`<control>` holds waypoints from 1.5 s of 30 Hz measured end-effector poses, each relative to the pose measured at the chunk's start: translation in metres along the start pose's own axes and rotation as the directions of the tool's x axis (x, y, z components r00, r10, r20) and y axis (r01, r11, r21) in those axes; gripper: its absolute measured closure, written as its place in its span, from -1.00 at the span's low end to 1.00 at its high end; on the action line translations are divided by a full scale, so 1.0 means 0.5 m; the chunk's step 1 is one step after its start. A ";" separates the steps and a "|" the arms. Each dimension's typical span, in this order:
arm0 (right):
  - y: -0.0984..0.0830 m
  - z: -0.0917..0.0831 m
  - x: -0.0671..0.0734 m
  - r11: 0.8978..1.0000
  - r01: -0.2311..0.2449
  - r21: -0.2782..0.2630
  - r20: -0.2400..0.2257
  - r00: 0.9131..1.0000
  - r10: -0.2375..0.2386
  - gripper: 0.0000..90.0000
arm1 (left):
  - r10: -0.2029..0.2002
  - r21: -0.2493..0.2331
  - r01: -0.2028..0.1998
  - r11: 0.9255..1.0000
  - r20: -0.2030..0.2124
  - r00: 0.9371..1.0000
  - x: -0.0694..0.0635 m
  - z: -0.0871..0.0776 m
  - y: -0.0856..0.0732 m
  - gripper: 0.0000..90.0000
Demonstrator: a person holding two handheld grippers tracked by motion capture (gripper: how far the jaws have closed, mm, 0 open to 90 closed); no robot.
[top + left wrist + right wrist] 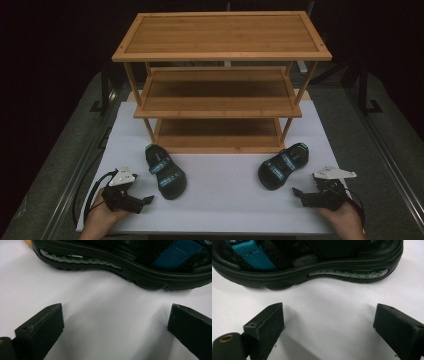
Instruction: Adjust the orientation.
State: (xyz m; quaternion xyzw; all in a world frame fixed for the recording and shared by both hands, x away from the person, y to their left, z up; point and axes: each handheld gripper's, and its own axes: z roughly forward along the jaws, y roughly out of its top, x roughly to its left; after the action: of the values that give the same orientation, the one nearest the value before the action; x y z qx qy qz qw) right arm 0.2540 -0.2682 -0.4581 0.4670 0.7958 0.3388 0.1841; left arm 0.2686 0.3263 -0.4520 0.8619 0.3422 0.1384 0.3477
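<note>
Two sandals lie on the white table (pixel 220 200) before the wooden shelf (pixel 220 90): the left sandal (pixel 166 171) near the left gripper (pixel 145 201), the right sandal (pixel 282 166) near the right gripper (pixel 298 194). Left gripper view: jaws wide (nothing between), sandal sole just ahead. Right gripper view: jaws wide too, facing the sandal's side.

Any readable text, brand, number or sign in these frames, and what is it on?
No text can be read.
Left sandal: pale patches on the blue straps, too small to read.
Right sandal: the same, blurred.
Wooden rack: no marking visible.
Left gripper and right gripper: no labels visible.
</note>
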 end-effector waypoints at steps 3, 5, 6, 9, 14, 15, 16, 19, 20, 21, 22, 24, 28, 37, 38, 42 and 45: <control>0.000 0.000 0.000 1.000 0.000 0.000 0.000 1.000 0.000 -0.80 | -0.003 -0.010 0.003 1.000 -0.006 1.000 0.000 -0.001 -0.001 -0.90; 0.000 0.000 0.000 1.000 -0.001 -0.001 0.000 1.000 0.001 -0.80 | -0.009 -0.024 0.009 1.000 0.000 1.000 0.002 -0.006 -0.002 -0.78; 0.000 0.000 0.000 1.000 -0.001 -0.001 0.000 1.000 0.001 -0.80 | 0.009 -0.030 -0.009 1.000 -0.003 1.000 0.002 -0.013 -0.005 -0.65; 0.000 0.000 0.000 1.000 -0.001 -0.001 -0.001 1.000 0.001 -0.80 | 0.010 -0.040 -0.009 0.999 0.020 1.000 0.003 -0.022 -0.007 -0.24; 0.000 0.000 0.000 1.000 0.000 -0.001 0.001 1.000 0.000 -0.80 | 0.067 -0.079 -0.060 0.995 0.096 0.993 -0.008 -0.052 -0.005 0.77; 0.000 0.000 0.001 1.000 0.000 -0.001 0.001 1.000 0.000 -0.80 | 0.080 -0.086 -0.070 0.994 0.111 0.991 -0.011 -0.057 -0.002 0.93; 0.000 0.000 0.001 1.000 0.000 -0.001 0.002 1.000 0.000 -0.80 | 0.080 -0.091 -0.070 0.993 0.117 0.990 -0.012 -0.059 0.000 1.00; 0.000 0.000 0.000 1.000 0.000 0.000 0.001 1.000 0.000 -0.80 | 0.094 -0.087 -0.081 0.993 0.152 0.984 -0.017 -0.056 0.007 1.00; 0.000 0.000 0.000 1.000 0.000 0.000 0.001 1.000 0.000 -0.80 | 0.092 -0.092 -0.078 0.993 0.164 0.982 -0.019 -0.052 0.008 1.00; 0.000 0.000 0.000 1.000 0.000 0.000 0.001 1.000 0.000 -0.80 | 0.092 -0.092 -0.078 0.993 0.164 0.982 -0.019 -0.052 0.008 1.00; 0.000 0.000 0.000 1.000 0.000 0.000 0.001 1.000 0.000 -0.80 | 0.095 -0.097 -0.079 0.992 0.175 0.980 -0.021 -0.047 0.010 1.00; 0.000 0.000 0.000 1.000 0.000 0.000 0.000 1.000 0.000 -0.80 | 0.114 -0.093 -0.097 0.991 0.204 0.972 -0.030 -0.032 0.022 1.00; 0.000 0.000 0.000 1.000 0.000 -0.001 0.001 1.000 0.000 -0.80 | 0.141 -0.079 -0.127 0.989 0.216 0.966 -0.044 -0.012 0.034 1.00; 0.000 0.000 0.000 1.000 0.000 0.000 0.001 1.000 0.000 -0.80 | 0.149 -0.096 -0.129 0.987 0.239 0.959 -0.052 0.008 0.044 1.00; 0.000 0.000 0.000 1.000 0.000 0.000 0.001 1.000 0.000 -0.80 | 0.151 -0.101 -0.130 0.986 0.238 0.959 -0.054 0.011 0.046 1.00; 0.000 0.000 0.000 1.000 0.000 0.000 0.001 1.000 0.000 -0.80 | 0.168 -0.106 -0.146 0.984 0.242 0.956 -0.063 0.026 0.060 1.00; 0.000 0.000 0.000 1.000 -0.001 0.000 0.001 1.000 0.001 -0.80 | 0.183 -0.110 -0.160 0.981 0.249 0.951 -0.070 0.039 0.073 1.00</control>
State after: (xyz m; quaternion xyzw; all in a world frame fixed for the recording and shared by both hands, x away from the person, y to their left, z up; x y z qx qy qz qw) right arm 0.2541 -0.2681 -0.4582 0.4673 0.7956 0.3387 0.1842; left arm 0.2706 0.2733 -0.4407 0.8827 0.2114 0.0697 0.4139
